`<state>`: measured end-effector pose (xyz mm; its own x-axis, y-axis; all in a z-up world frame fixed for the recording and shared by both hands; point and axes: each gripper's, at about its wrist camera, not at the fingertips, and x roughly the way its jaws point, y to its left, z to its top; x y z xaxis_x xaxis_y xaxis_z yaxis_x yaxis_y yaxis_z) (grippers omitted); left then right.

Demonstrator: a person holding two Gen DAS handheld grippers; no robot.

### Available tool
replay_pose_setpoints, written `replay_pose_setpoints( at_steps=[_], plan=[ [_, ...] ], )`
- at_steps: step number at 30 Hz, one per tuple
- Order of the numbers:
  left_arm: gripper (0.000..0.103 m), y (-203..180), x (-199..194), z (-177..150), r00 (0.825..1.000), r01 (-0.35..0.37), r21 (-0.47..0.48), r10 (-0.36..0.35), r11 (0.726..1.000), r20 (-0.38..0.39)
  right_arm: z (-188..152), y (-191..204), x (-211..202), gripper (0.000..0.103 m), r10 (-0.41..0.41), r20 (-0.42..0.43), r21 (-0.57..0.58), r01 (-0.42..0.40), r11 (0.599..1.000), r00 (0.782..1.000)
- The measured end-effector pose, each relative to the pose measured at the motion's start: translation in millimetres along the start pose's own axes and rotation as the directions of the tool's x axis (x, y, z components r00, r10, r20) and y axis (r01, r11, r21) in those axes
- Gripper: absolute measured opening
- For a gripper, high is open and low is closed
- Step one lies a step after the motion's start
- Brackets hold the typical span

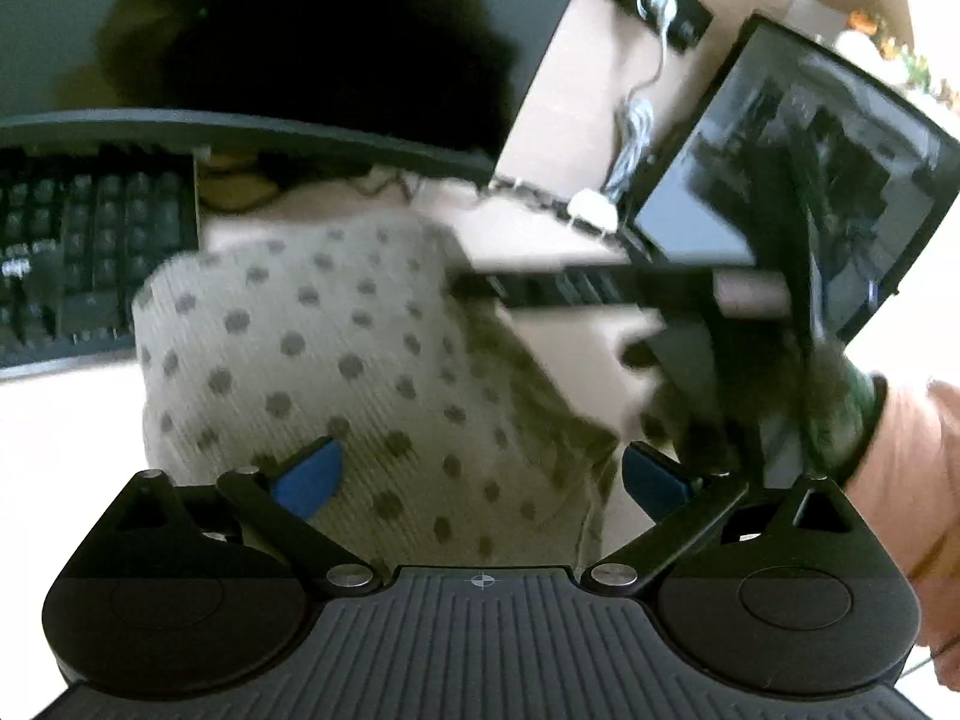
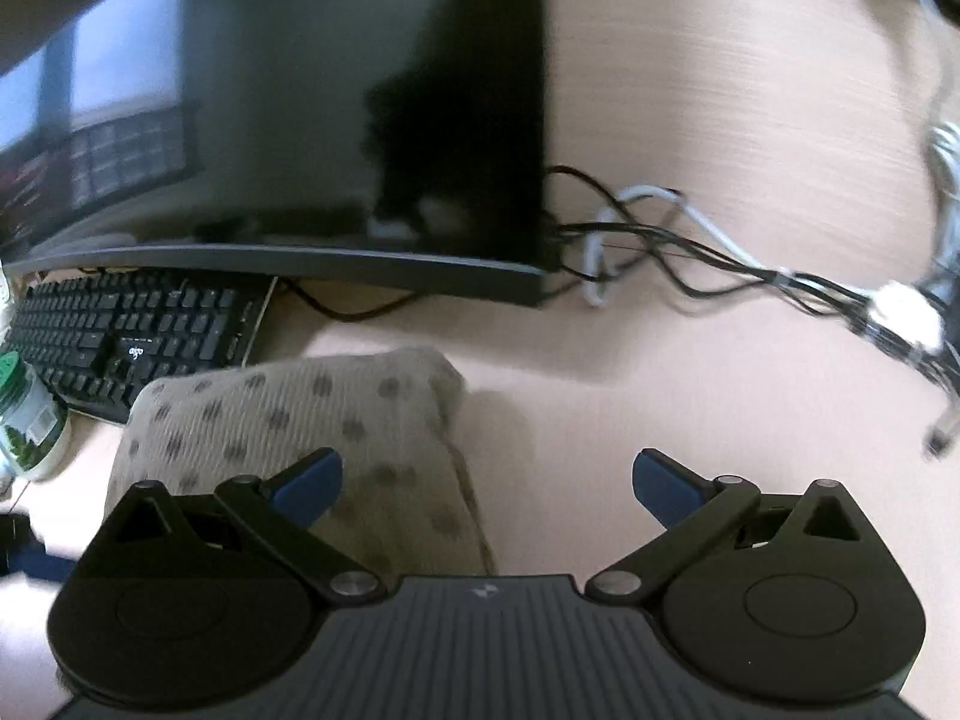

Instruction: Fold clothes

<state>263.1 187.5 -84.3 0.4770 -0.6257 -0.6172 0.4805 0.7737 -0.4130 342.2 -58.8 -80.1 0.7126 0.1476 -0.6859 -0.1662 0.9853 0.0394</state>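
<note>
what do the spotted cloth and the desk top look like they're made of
The spotted cloth looks like a soft ribbed knit, beige with grey dots: fine parallel ridges run across it and its edges are rounded. The desk seems to be pale laminate or wood veneer, matte with faint streaky grain, though blur leaves that open.

Beige grey-dotted ribbed garment (image 1: 336, 372), folded compact on the desk beside the keyboard

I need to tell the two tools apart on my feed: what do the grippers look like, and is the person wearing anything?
Both look alike: the left gripper and right gripper have blue finger pads on black linkage arms with silver pivot pins, over a ribbed dark grey body with round black side housings. Each body carries a small white centre mark. A dark glove shows in the left view.
</note>
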Motion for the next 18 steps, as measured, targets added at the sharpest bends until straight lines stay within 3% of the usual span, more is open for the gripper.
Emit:
replay_pose_setpoints(
  at_steps=[2, 4, 9, 14, 18],
  plan=[
    [0.102, 5.7, 5.1, -5.2, 1.0, -0.004, -0.023, 0.004, 1.0, -0.003, 2.1, 13.6, 24.4, 0.103, -0.033, -0.058, -0.058, 0.03, 0.998, 0.998],
    [0.102, 7.5, 6.2, -5.5, 1.0, 0.004, -0.032, -0.004, 0.999, 0.005, -0.1, 19.3, 32.4, 0.103, -0.05, -0.059, -0.091, 0.045, 0.995, 0.997],
    [0.102, 4.1, 11.8, -4.9, 0.999, -0.026, -0.039, 0.027, 0.999, 0.024, -8.9, 16.9, 4.2, 0.103, -0.105, -0.053, -0.125, 0.098, 0.987, 0.993],
    [0.102, -20.9, -16.0, -18.9, 0.993, -0.086, -0.073, 0.091, 0.994, 0.072, -53.0, 7.4, -48.0, 0.103, 0.002, 0.001, -0.143, -0.002, 0.99, 1.0],
    [0.102, -30.7, -8.1, -42.6, 0.976, -0.209, -0.171, 0.216, 0.963, 0.02, -80.0, -1.5, -40.2, 0.103, 0.018, 0.002, -0.219, -0.017, 0.976, 1.0]
  ],
)
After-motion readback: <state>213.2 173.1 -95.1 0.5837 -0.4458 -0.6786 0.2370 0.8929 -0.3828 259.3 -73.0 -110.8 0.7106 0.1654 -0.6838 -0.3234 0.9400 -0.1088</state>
